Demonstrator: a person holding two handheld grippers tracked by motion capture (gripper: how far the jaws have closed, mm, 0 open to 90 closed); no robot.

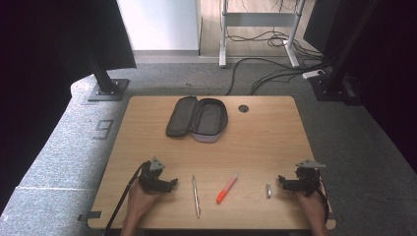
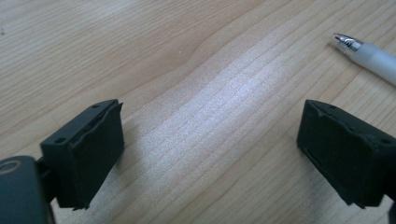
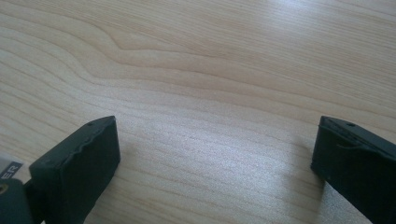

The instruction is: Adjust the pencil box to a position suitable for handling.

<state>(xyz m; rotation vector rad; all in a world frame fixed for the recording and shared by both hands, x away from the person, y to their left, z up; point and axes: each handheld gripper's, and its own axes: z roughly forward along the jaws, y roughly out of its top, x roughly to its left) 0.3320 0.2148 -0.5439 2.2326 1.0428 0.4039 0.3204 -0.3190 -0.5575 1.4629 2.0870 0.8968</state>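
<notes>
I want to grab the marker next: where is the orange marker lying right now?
In the high view the orange marker lies near the table's front edge, about the middle, between the silver pen on its left and a small silver piece on its right.

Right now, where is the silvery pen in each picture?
High view: the pen lies near the front edge of the table, just right of the left gripper.
Left gripper view: its silver tip pokes in at the top right corner.
Right gripper view: not in it.
Shared landmark: the light wooden tabletop.
</notes>
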